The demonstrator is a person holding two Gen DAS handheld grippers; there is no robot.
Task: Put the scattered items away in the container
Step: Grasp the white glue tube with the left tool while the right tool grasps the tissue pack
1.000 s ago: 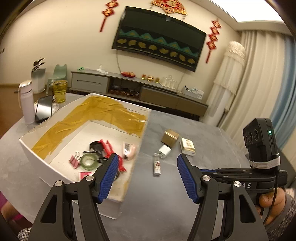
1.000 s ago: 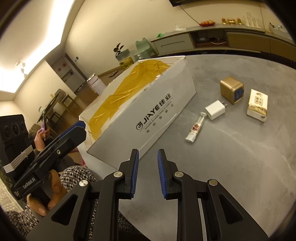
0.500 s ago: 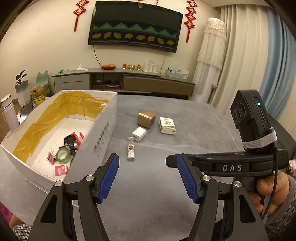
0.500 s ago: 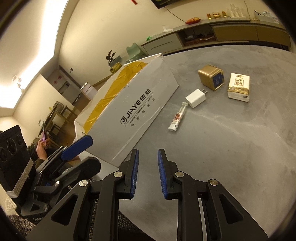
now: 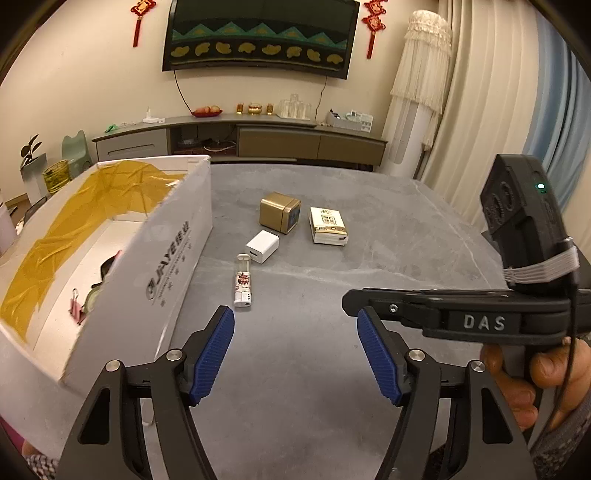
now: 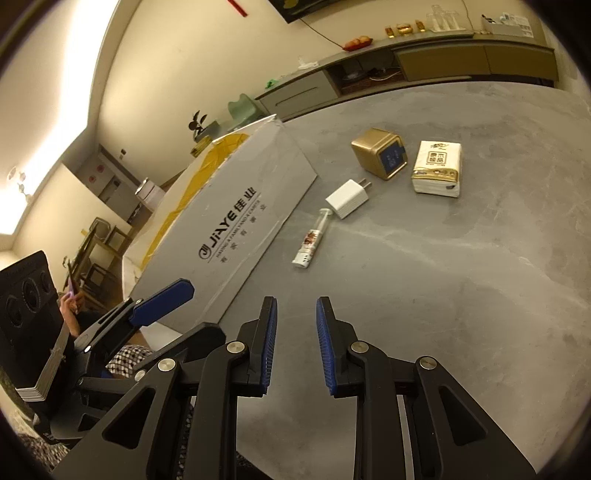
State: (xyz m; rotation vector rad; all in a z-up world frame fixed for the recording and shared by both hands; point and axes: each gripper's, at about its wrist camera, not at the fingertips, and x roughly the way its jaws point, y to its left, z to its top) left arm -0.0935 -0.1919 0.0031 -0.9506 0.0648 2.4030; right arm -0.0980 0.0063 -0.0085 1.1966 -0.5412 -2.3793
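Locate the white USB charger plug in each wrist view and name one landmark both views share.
Left wrist view: the white charger plug lies just left of centre on the grey table, in front of the gold tin.
Right wrist view: it lies right of centre in the upper half, prongs towards the tin.
Shared landmark: the small tube lying just nearer the grippers than the plug, beside the white box's printed wall.

We see a cream wall across the top of the left wrist view, with a dark curved television at upper centre and red knot ornaments on either side. Below it runs a long low cabinet carrying a fruit dish and glasses. Pale curtains fill the upper right. In the right wrist view, a bright ceiling light strip glows at the left edge.
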